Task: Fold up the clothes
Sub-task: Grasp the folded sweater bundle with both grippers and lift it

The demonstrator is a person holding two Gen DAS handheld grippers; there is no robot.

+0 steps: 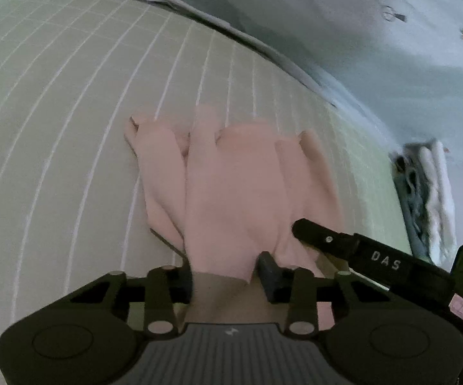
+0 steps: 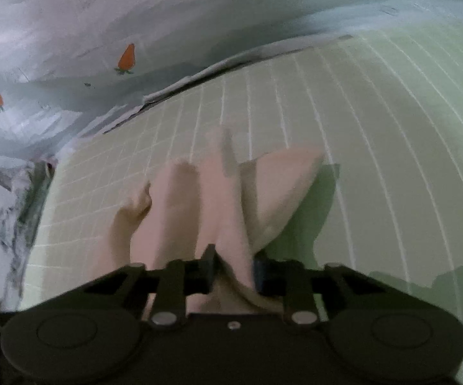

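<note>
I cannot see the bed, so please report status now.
Left tongs and right tongs both shut on pink garment. Garment bunched on green grid sheet. Nothing in the way.

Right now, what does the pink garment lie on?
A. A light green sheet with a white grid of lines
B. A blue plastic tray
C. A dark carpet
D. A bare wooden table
A: both wrist views show the pink garment spread on the light green sheet crossed by thin white grid lines, with the left gripper and the right gripper closed on its near edge.
</note>
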